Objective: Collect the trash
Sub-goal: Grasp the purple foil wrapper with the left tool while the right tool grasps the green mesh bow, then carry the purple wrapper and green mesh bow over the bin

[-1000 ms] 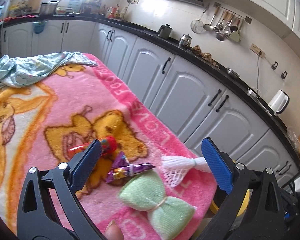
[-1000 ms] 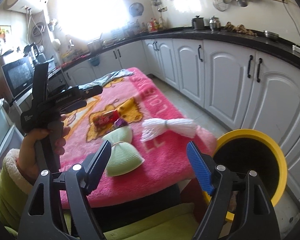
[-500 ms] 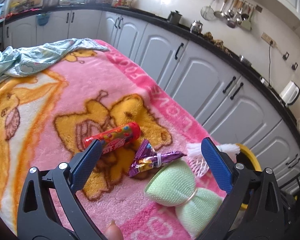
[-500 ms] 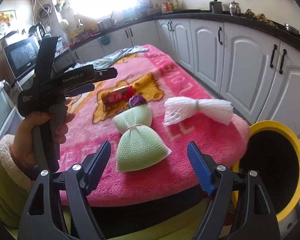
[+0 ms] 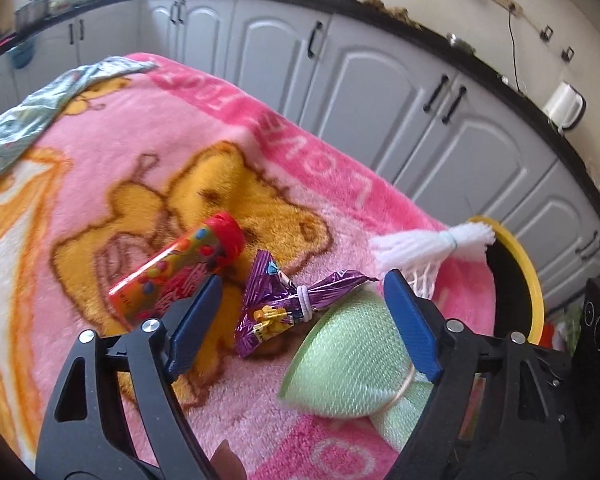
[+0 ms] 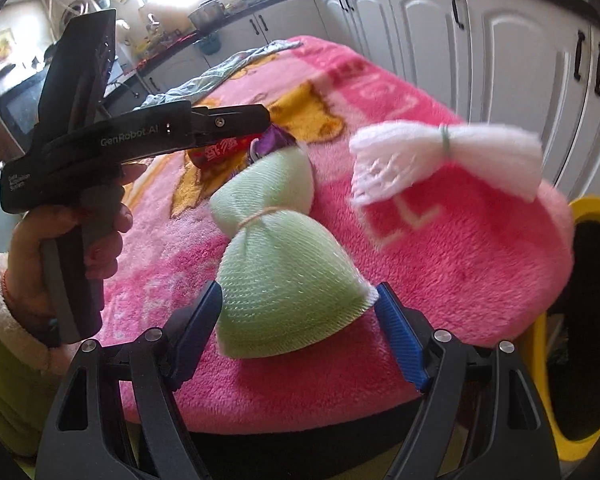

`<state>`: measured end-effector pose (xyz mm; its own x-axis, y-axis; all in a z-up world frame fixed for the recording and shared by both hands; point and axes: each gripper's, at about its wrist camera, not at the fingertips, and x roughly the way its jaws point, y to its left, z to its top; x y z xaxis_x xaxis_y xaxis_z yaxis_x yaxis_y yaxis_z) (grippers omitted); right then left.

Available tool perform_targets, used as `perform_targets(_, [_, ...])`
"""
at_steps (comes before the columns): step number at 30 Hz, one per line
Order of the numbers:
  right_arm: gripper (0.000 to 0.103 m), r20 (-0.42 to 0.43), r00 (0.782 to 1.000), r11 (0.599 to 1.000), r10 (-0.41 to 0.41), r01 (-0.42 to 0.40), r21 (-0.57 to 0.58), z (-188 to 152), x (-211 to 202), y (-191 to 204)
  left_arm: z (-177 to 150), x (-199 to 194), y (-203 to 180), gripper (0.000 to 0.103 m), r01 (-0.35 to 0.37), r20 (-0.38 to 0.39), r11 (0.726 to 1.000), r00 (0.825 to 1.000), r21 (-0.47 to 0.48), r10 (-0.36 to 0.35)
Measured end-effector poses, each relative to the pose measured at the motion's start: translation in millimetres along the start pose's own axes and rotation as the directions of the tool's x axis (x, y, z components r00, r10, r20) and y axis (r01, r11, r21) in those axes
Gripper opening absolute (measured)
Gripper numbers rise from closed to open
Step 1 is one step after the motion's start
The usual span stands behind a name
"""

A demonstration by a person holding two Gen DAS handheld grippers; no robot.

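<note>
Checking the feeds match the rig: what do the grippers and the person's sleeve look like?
Both the left gripper and right gripper have black open-frame fingers with silver screws and ribbed blue pads. The left one's body reads "GenRobot.AI" in white. The sleeve is lime green with a cream fleece cuff.

The surface wore a thick, fluffy pink fleece blanket (image 5: 148,168), matt and fuzzy. On it lay a crinkled purple foil wrapper (image 5: 276,300) with a shiny finish, a glossy red plastic tube (image 5: 180,268), a pale green foam-net bundle (image 6: 284,280) with a fine ribbed weave, and a white foam-net bundle (image 6: 444,160). The bin rim (image 5: 528,280) was smooth yellow plastic. The cabinet doors (image 5: 372,92) looked smooth, satin white.
</note>
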<state>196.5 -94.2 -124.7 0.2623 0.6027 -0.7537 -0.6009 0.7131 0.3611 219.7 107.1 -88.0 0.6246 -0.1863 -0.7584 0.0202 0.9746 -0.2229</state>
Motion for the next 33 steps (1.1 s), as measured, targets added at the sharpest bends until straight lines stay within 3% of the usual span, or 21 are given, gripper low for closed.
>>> perform_targets(1, [0.075,-0.001,1.0,1.0,0.013,-0.013,0.011,-1,1,-2,1,4,0,0.073,0.002,-0.016,1.0,1.0,0.01,-0.002])
perform_targets(3, [0.066,0.006,1.0,0.999,0.03,-0.03,0.019,-1,2,-3,2,11,1,0.072,0.015,-0.038,1.0,0.999,0.011,-0.014])
perform_targets(4, [0.057,0.007,0.998,0.998,0.059,-0.059,0.023,0,2,-3,3,14,3,0.072,0.025,-0.048,1.0,0.999,0.005,-0.025])
perform_targets(8, [0.043,0.003,0.997,0.996,0.08,-0.08,0.03,-1,-3,-2,5,20,2,0.068,0.064,-0.069,0.998,0.996,-0.015,-0.065])
perform_targets(15, [0.03,-0.011,0.994,0.993,0.106,-0.105,0.061,-5,-20,-6,5,32,0,0.064,0.127,-0.109,0.99,0.985,-0.06,-0.133])
perform_targets(20, [0.03,-0.016,0.995,0.994,0.094,-0.093,0.054,-7,-27,-6,0,35,-2,0.056,0.165,-0.123,0.982,0.977,-0.09,-0.176])
perform_targets(21, [0.03,-0.018,0.995,0.994,0.094,-0.093,0.053,-9,-28,-6,-1,36,-2,0.033,0.181,-0.13,0.979,0.973,-0.094,-0.192])
perform_targets(22, [0.029,-0.019,0.995,0.994,0.095,-0.094,0.054,-9,-28,-6,-2,36,-2,0.034,0.208,-0.131,0.972,0.966,-0.113,-0.222])
perform_targets(26, [0.029,-0.02,0.995,0.994,0.094,-0.093,0.053,-8,-29,-4,-4,35,-4,0.031,0.21,-0.137,0.97,0.965,-0.118,-0.226])
perform_targets(33, [0.028,-0.011,0.994,0.993,0.104,-0.104,0.061,-7,-36,-4,-3,22,-8,0.026,0.203,-0.106,0.971,0.971,-0.123,-0.216])
